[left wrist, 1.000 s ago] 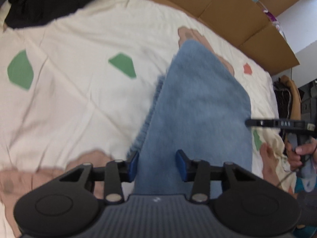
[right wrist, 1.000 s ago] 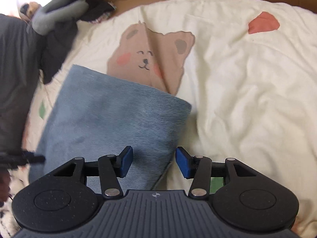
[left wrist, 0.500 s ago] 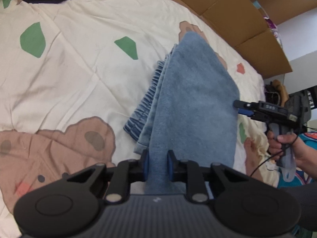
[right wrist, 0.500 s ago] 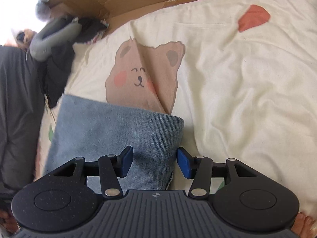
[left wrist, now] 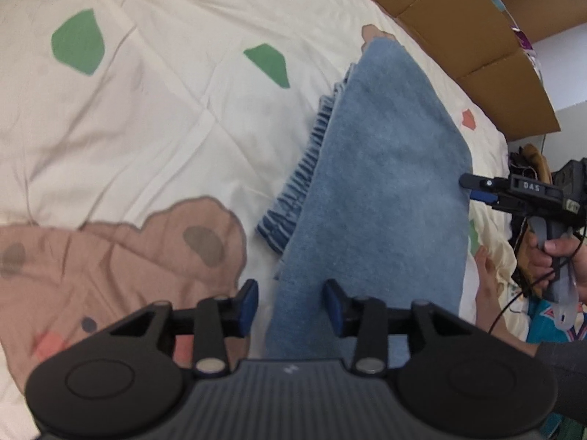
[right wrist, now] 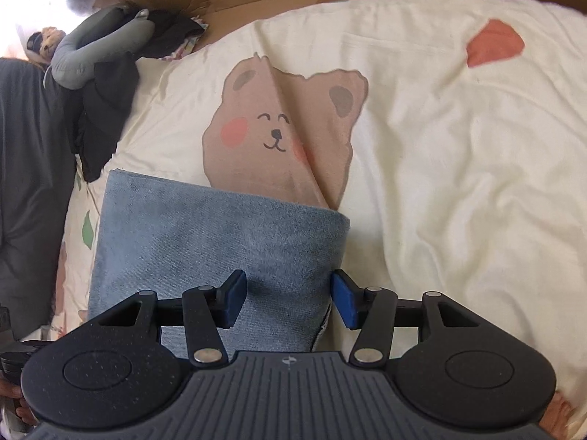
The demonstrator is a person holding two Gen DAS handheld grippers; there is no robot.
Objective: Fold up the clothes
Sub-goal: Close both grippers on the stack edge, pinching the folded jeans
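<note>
Just reopened after a brief pinch: left gripper [left wrist: 290,302], jaws spread, pads clear of cloth, edge of the folded blue denim garment [left wrist: 385,190] lying loosely between them. Spread across the cream bear-print bedcover [left wrist: 165,117], garment running lengthwise away from the left gripper toward the brown cardboard sheets [left wrist: 477,36] at the bed's far side, ribbed waistband poking out along its left edge. Right gripper [right wrist: 290,302] parted as well, straddling the garment's near right corner without squeezing. No containers visible. Either gripper equally close; next fold likely across the long axis.
</note>
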